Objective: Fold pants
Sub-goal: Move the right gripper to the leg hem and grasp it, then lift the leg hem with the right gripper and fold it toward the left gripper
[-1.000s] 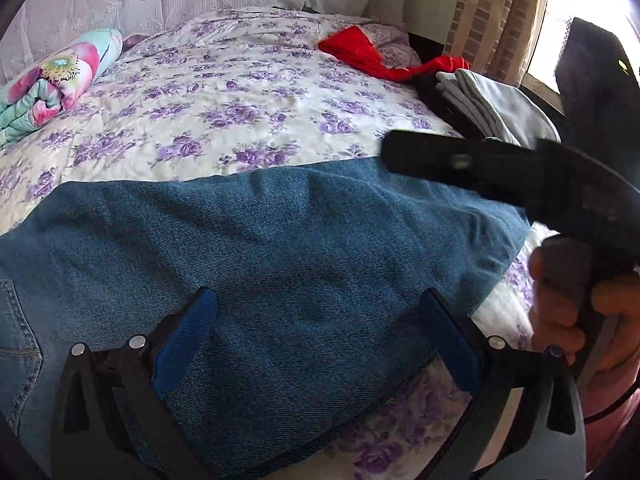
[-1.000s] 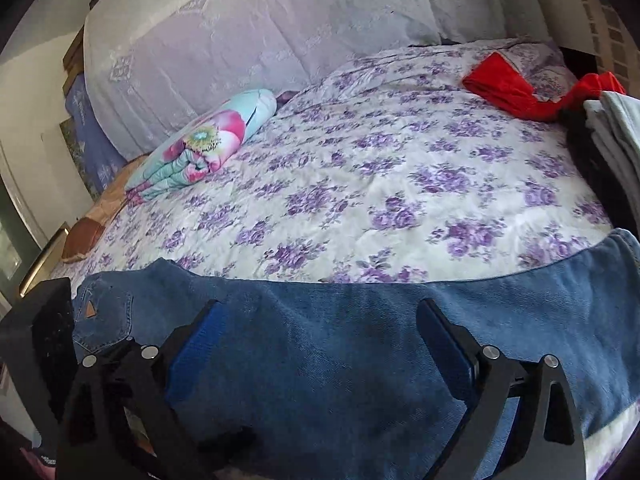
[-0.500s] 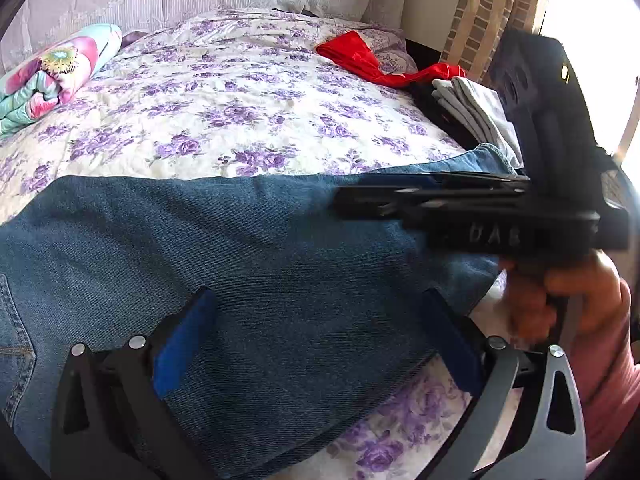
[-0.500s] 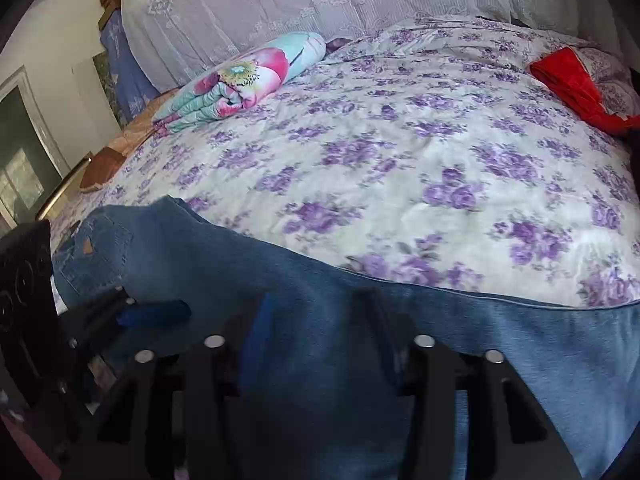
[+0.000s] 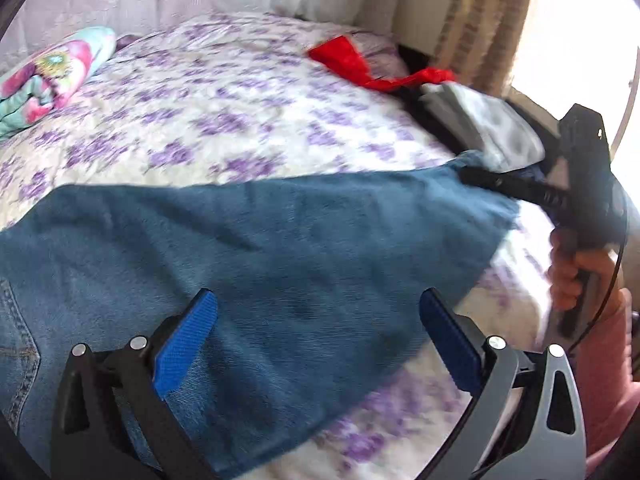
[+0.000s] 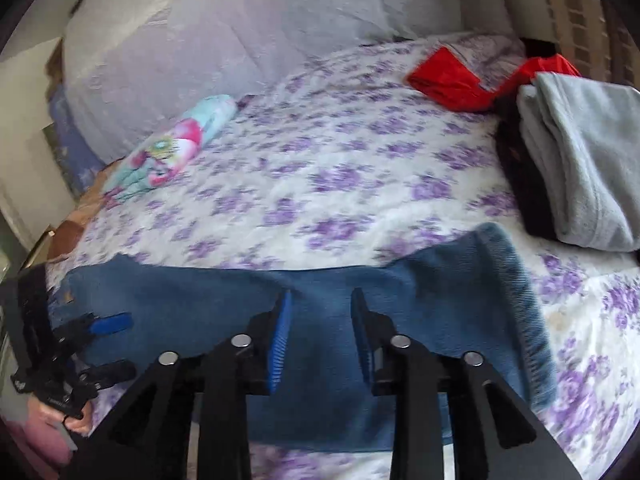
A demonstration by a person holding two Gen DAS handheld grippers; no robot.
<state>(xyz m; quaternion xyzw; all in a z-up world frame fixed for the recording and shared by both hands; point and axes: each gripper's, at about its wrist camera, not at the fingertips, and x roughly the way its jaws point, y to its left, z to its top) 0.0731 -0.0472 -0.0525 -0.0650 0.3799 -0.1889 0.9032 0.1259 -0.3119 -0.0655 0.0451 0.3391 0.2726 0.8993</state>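
Blue jeans lie flat across the near edge of a purple-flowered bed. In the left wrist view the back pocket shows at the far left. My left gripper hangs open and wide over the middle of the leg, pads clear of the cloth; it also shows as the left gripper at the picture's left edge. My right gripper sits low over the jeans near the hem. Its jaws stand narrowly apart and are opening, with denim lying between them. A hand holds the right gripper at the leg's end.
A red garment lies at the far right of the bed. Folded grey clothes rest on a dark garment just past the hem. A rolled floral blanket lies at the far left. A curtain and bright window stand behind.
The right gripper's jaws narrowed from wide open, and it slid right along the leg to the hem end. The left gripper stayed open over the jeans' middle.
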